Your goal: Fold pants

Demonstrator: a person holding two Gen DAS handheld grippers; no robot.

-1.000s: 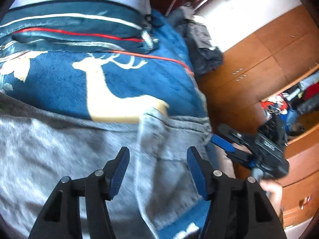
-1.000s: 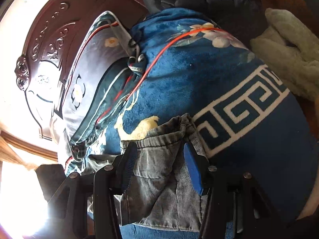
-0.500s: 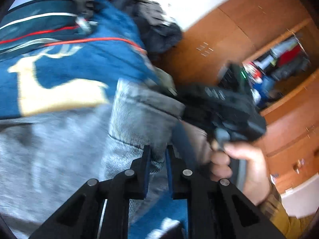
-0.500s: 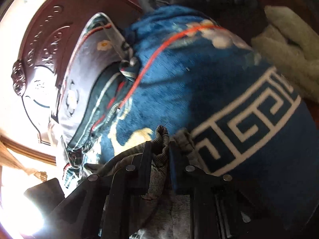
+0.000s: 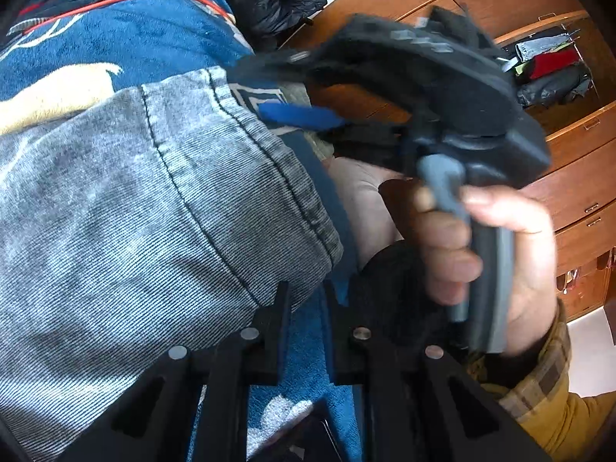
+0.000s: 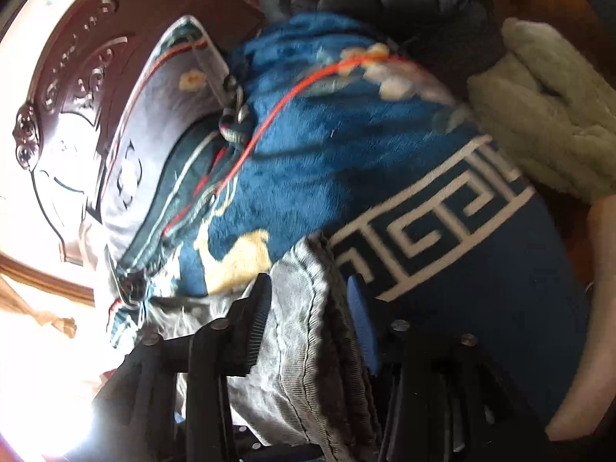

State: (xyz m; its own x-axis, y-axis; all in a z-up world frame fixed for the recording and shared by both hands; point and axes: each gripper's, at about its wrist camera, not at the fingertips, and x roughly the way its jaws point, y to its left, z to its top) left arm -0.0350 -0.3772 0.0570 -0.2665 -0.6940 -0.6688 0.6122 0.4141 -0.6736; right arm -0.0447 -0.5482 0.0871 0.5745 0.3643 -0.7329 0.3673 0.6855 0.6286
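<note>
Looking along your left gripper (image 5: 304,327), you are seeing the grey ribbed cloth pants (image 5: 134,211) lying on the soft blue blanket with the cream deer (image 5: 146,34). The pants are filling the left side of that view. Their stitched hem (image 5: 269,161) is running as a slanted line from the top down to the tip of your left gripper's left finger. So the long way of the pants is going off to the left, away from the hem.

Your left gripper's jaws have just been closing, and they are sitting almost shut now, with only a thin slit between them. Only blue blanket is showing through the slit. The hem corner is going just behind the left finger, so I cannot tell if any cloth is being pinched.

Your right hand (image 5: 489,246) is holding the right gripper (image 6: 308,308) at the far end of the same hem. Its jaws have just been opening. A folded edge of the pants is sitting between them, but the pads are not looking like they are squeezing it.

Both grippers are waiting at one short edge, with your left one nearer the close corner. I am thinking the next fold is needing that hem carried along the long way of the pants, so each gripper is needing a sure pinch first.
</note>
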